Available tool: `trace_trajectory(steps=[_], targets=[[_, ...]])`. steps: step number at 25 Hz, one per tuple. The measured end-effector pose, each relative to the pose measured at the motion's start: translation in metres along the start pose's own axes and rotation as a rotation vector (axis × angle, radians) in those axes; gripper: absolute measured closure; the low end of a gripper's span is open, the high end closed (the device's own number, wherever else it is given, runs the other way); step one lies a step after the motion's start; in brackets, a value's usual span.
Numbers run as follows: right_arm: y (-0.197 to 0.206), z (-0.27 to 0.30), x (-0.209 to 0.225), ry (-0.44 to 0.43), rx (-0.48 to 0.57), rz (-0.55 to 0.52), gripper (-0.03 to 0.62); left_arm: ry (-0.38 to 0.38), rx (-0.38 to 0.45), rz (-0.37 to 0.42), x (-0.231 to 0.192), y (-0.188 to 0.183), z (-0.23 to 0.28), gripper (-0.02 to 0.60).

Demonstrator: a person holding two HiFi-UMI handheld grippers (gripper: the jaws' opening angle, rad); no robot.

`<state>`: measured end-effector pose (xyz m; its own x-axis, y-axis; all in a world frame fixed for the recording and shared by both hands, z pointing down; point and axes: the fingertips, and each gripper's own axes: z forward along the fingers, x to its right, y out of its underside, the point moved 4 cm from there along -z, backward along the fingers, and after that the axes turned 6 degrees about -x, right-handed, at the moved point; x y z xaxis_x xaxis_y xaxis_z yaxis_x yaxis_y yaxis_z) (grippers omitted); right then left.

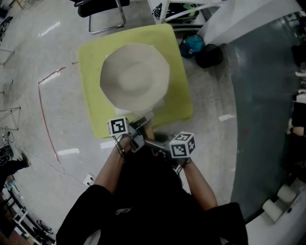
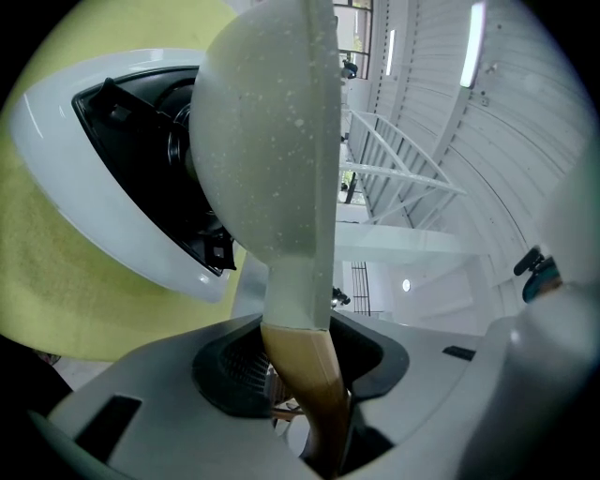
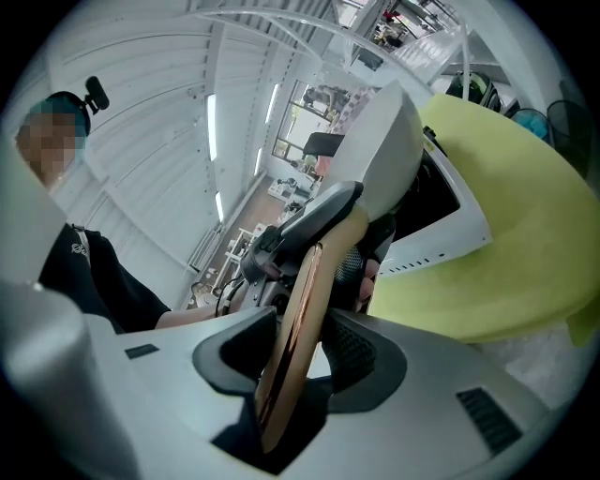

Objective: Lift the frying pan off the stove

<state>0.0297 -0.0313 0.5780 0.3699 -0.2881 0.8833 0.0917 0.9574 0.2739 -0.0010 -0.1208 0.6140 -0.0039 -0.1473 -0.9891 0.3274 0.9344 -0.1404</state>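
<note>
A cream frying pan hangs over the yellow-green table and covers most of the white stove. In the left gripper view the pan's speckled underside is clear of the stove, whose black inside shows. My left gripper is shut on the wooden handle close to the pan. My right gripper is shut on the same handle further back, behind the left gripper. Both point roughly level toward the pan.
A black chair stands beyond the table's far edge. A blue object and a black bag lie on the floor at the table's far right corner. Red tape marks the floor on the left. The table fills the right gripper view's right side.
</note>
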Motion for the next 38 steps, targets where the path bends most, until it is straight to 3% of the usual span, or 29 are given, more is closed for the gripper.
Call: trace_trajectory(steps=[16, 23, 30, 38], targets=[[-0.011, -0.012, -0.017, -0.054, 0.056, -0.066, 0.424, -0.052, -0.037, 0.100, 0.027, -0.001, 0.003, 0.370], [-0.027, -0.026, -0.045, -0.054, 0.085, -0.106, 0.419, -0.026, -0.035, 0.132, 0.063, -0.003, 0.004, 0.370], [-0.046, -0.040, -0.078, -0.062, 0.104, -0.164, 0.416, -0.033, -0.044, 0.232, 0.109, -0.007, 0.004, 0.365], [-0.059, -0.059, -0.113, -0.061, 0.128, -0.173, 0.416, -0.003, -0.058, 0.266, 0.151, -0.002, 0.006, 0.357]])
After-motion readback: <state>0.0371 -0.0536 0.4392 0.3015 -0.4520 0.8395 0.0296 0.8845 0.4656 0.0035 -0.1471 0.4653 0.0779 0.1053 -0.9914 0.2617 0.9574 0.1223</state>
